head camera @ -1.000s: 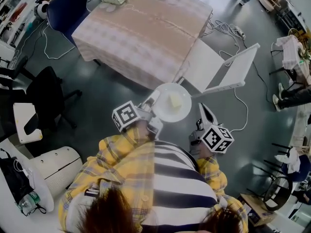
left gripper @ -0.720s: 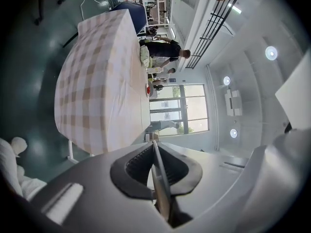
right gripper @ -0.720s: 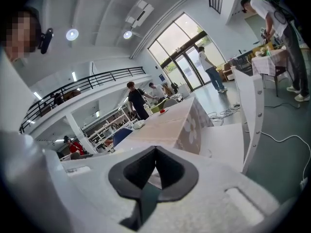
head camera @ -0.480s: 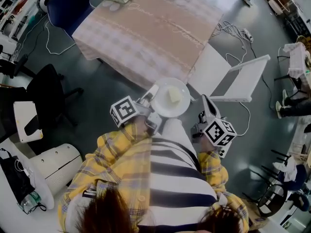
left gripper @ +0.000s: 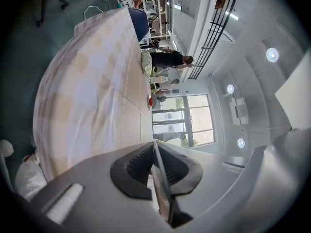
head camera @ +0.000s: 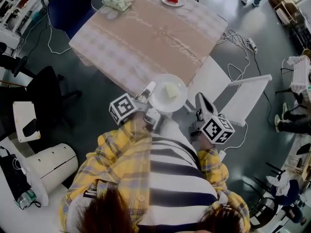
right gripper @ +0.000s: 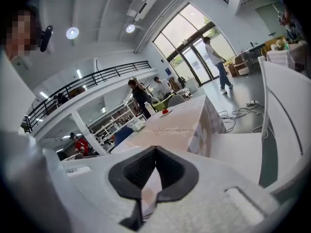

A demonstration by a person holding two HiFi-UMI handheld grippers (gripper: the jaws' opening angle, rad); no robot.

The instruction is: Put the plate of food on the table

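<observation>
Plate [head camera: 158, 101] nearer table [head camera: 146, 38], in L tongs [head camera: 149, 89]

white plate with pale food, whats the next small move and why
Probably carry the round white plate forward over the beige cloth-covered table: the left gripper is clamped on its rim, and it hangs only at the table's near edge.

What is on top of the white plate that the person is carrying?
One pale yellow chunk of food sits near the middle of the plate. The left gripper pinches its rim. What lies under the plate is covered.
</observation>
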